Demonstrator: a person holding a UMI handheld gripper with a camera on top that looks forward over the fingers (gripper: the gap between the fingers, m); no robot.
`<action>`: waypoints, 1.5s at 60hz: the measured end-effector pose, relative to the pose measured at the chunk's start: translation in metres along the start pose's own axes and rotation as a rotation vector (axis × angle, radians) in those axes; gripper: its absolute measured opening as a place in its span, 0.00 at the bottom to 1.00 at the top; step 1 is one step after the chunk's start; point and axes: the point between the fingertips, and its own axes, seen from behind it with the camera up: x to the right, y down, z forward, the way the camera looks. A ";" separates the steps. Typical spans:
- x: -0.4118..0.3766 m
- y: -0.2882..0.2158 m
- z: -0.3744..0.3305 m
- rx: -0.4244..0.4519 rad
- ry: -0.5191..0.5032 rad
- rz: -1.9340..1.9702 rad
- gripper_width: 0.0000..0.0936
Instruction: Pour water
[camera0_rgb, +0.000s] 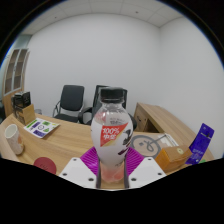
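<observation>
Gripper (113, 170) at lower centre of the frame, fingers clamped on an upright juice bottle (112, 135); white cup (11, 140) at left on the wooden table (60, 148).

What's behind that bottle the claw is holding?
Behind the bottle, gripped between the claw's fingers, a black office chair stands past the wooden table by a white wall. The bottle covers whatever sits directly behind it.

Hand-held gripper (113, 170): white fingers (76, 172), purple inner pads (91, 160)
</observation>
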 end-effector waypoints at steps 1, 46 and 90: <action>0.002 -0.002 -0.002 0.001 0.004 -0.008 0.33; -0.176 -0.115 -0.060 -0.068 0.406 -1.657 0.33; -0.195 -0.162 -0.103 0.060 0.061 -0.517 0.33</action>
